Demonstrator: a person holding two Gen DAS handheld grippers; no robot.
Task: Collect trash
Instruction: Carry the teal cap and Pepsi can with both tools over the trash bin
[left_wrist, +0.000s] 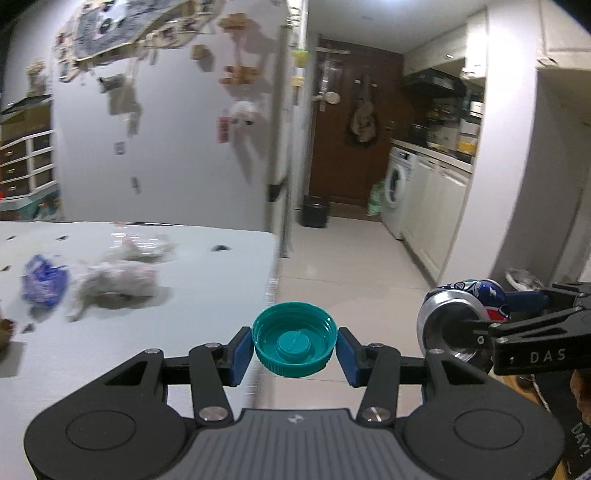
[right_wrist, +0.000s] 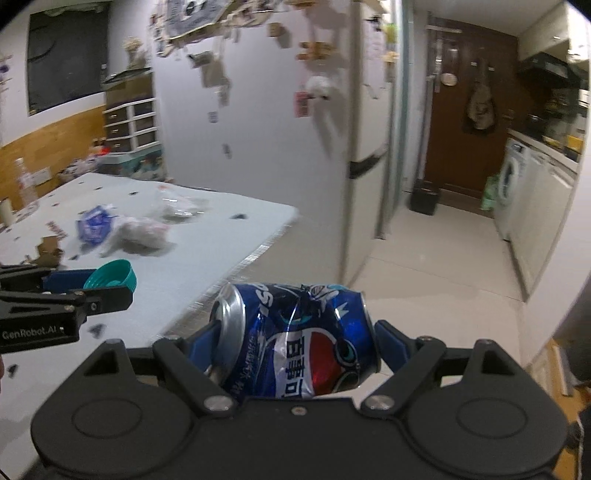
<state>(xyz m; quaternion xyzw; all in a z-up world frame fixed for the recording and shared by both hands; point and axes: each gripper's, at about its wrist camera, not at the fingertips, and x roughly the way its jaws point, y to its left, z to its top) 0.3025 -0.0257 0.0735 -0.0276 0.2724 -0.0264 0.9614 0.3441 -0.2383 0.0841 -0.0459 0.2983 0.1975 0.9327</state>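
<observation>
My left gripper (left_wrist: 294, 345) is shut on a teal bottle cap (left_wrist: 294, 338), open side up, held over the table's right edge. My right gripper (right_wrist: 295, 339) is shut on a crushed blue cola can (right_wrist: 299, 339) lying sideways between its blue pads, held beyond the table over the floor. In the left wrist view the can (left_wrist: 458, 314) and the right gripper (left_wrist: 491, 325) show at the right. The cap (right_wrist: 112, 275) and left gripper (right_wrist: 107, 284) appear at the left in the right wrist view. Crumpled clear plastic (left_wrist: 122, 280) and a blue wrapper (left_wrist: 44, 282) lie on the pale table (left_wrist: 207, 295).
A white fridge (left_wrist: 166, 129) covered with magnets stands behind the table. A black bin (left_wrist: 316, 210) sits on the tiled floor by a brown door. A washing machine (left_wrist: 399, 188) and white cabinets line the right wall. A clear bottle (right_wrist: 26, 181) and cardboard scraps (right_wrist: 48, 251) rest at the table's left.
</observation>
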